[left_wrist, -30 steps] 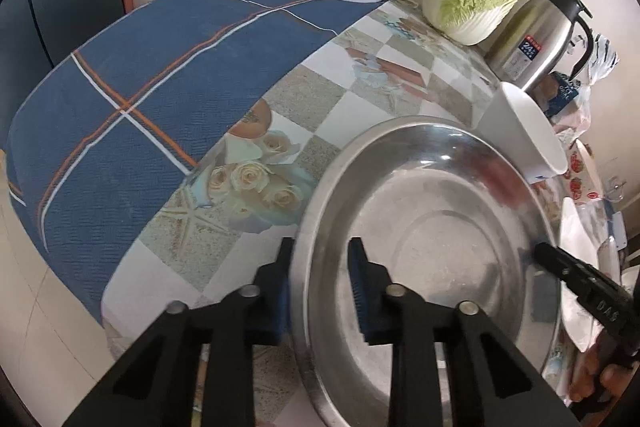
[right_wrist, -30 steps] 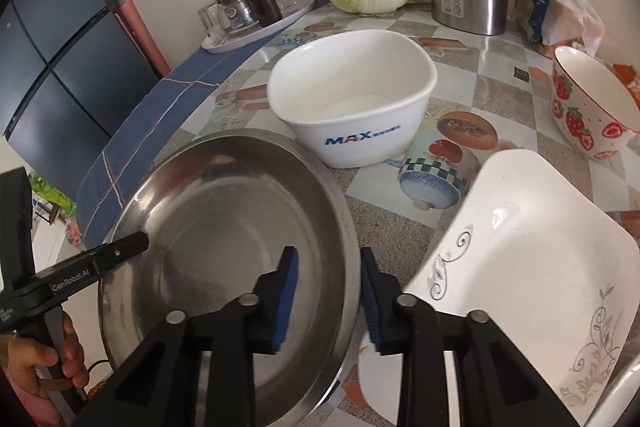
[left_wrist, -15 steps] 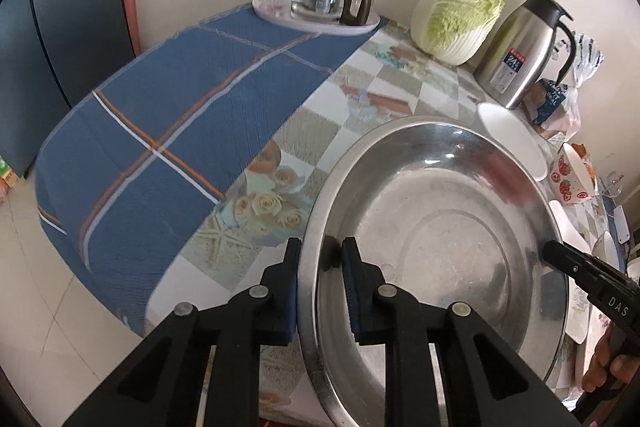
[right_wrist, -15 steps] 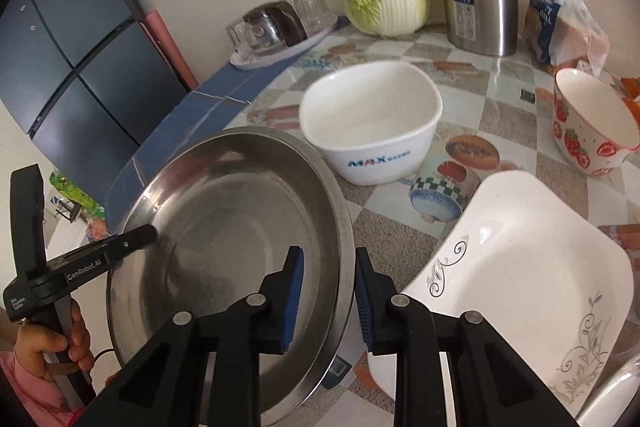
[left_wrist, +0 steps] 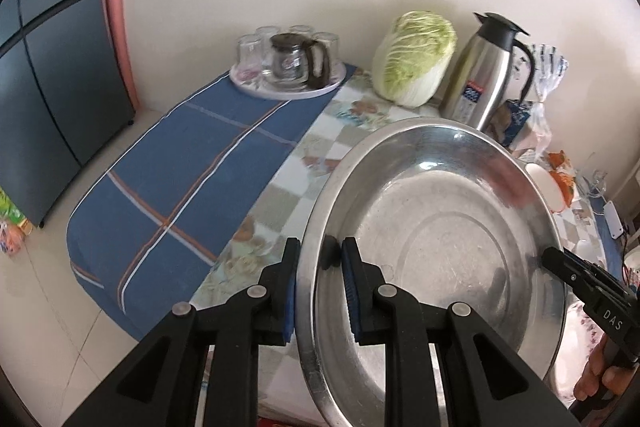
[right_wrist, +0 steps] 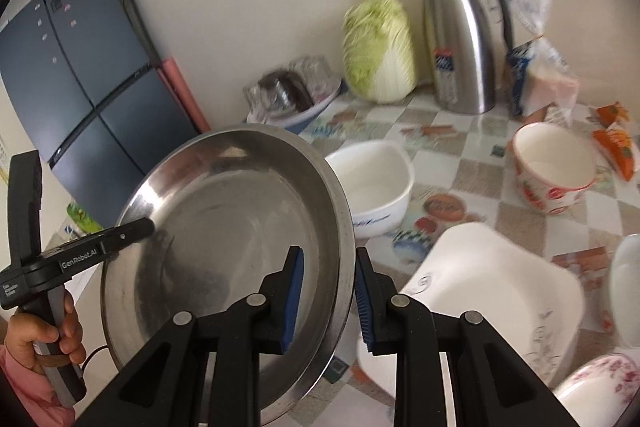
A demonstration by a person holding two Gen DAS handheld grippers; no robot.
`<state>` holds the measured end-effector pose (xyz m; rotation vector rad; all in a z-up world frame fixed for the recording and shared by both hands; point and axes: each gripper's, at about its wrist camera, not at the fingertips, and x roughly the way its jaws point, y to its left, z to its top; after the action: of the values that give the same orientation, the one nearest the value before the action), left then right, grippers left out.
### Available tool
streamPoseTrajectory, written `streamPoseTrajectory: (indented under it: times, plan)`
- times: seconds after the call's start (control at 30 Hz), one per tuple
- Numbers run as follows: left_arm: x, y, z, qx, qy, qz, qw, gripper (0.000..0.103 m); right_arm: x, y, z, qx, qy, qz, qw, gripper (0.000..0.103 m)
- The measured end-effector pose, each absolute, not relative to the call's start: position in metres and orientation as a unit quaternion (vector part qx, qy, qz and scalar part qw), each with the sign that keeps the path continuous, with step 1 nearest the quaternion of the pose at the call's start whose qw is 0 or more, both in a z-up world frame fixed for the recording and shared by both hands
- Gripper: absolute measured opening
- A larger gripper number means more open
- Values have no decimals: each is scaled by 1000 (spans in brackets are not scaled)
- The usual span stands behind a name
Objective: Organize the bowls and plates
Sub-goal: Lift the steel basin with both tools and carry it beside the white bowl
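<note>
The round, shiny steel basin (left_wrist: 440, 251) is empty and hangs tilted above the tabletop (right_wrist: 472, 163), held by opposite rims. The left gripper (left_wrist: 318, 287) pinches one rim between its blue-padded fingers (left_wrist: 289, 291), and the right gripper (right_wrist: 328, 299) pinches the other. Beside the basin sits an empty white plastic bowl (right_wrist: 372, 187); beyond that, a strawberry-patterned ceramic bowl (right_wrist: 552, 171). A glossy square white dish (right_wrist: 492, 291) lies just right of the basin. Both grippers point steeply downward.
</note>
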<state>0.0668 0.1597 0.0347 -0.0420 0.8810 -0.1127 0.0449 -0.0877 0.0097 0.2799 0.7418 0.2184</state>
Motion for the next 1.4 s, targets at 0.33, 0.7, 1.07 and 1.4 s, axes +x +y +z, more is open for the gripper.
streamPoseTrajectory:
  times: [0.33,0.7,1.07,1.4]
  plan:
    - [72,84,62,11,418,-95,903,22,11,-152,42,176,301,50,936,27]
    - [72,5,64,35,422,-140,895,24,-21,-216,50,213,264,-18,941,27]
    - [81,-47,34,32,436,-167,884,27,-35,-266,28,254,275,-68,925,27]
    - [92,-60,1,30,451,-173,875,28,-28,-277,2,253,317,-91,909,27]
